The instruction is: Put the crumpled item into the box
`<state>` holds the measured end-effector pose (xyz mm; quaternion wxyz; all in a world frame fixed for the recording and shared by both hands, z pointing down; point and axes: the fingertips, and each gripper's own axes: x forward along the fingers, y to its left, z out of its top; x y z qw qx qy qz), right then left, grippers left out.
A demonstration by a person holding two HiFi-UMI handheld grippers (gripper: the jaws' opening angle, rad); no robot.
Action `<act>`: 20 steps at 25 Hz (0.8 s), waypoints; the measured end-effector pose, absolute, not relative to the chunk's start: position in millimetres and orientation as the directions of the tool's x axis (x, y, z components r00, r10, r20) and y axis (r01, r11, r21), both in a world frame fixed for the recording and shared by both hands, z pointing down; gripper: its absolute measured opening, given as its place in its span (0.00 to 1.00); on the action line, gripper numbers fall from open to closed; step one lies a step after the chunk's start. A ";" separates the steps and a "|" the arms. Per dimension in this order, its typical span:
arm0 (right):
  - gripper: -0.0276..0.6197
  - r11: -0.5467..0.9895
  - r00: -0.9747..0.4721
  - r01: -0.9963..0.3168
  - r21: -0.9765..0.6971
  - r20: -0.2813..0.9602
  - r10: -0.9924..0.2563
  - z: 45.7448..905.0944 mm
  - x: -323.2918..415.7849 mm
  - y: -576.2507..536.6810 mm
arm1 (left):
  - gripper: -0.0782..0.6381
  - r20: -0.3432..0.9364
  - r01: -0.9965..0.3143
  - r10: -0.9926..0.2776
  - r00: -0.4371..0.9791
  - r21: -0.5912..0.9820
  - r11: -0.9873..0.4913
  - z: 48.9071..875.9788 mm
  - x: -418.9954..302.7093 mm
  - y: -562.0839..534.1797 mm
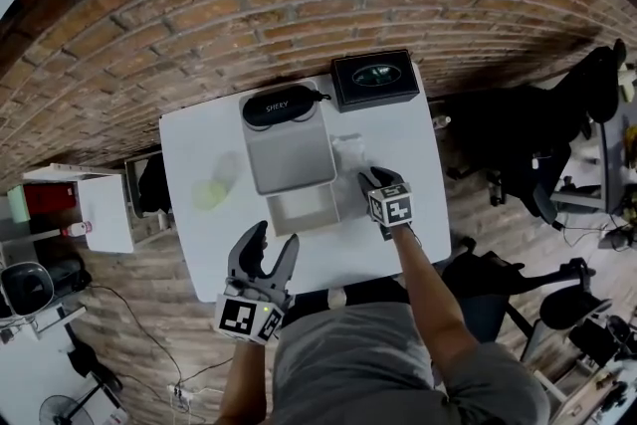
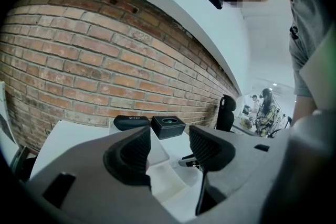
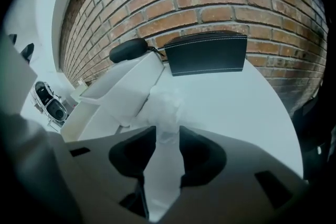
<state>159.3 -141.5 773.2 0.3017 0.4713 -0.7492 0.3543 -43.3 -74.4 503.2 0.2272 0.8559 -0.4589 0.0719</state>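
White crumpled tissue (image 3: 164,105), pinched mid-bunch by fingers of right gripper (image 3: 167,134). Probably feather-light, soft. Left gripper (image 2: 169,139) fingers spread, empty.

The far edge of the table (image 1: 199,144) is taken up by a black glasses case (image 1: 284,105) and a black box (image 1: 374,80), backed by a brick wall (image 1: 299,5). The open white box (image 1: 304,211) is left clear from above; its far side is blocked by the lid (image 1: 289,154).

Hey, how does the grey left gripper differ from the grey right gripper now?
The left gripper has its jaws apart with nothing between them; the right gripper is shut on the crumpled white item. The left is near the white table's front edge; the right is further in, beside the open grey box. Both share one grey two-jaw design.
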 end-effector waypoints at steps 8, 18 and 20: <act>0.28 0.298 -0.371 -0.921 -0.251 0.799 -0.473 779.2 159.6 -144.7 | 0.42 0.342 -0.816 -0.750 0.566 0.358 -0.453 506.5 -51.6 -72.3; 0.15 0.229 -0.390 -0.920 -0.317 0.786 -0.479 779.5 161.9 -147.2 | 0.42 0.346 -0.820 -0.754 0.559 0.368 -0.439 510.1 -55.8 -73.9; 0.14 0.198 -0.404 -0.915 -0.353 0.779 -0.479 776.8 160.5 -146.0 | 0.42 0.344 -0.820 -0.757 0.556 0.376 -0.432 509.8 -57.3 -74.3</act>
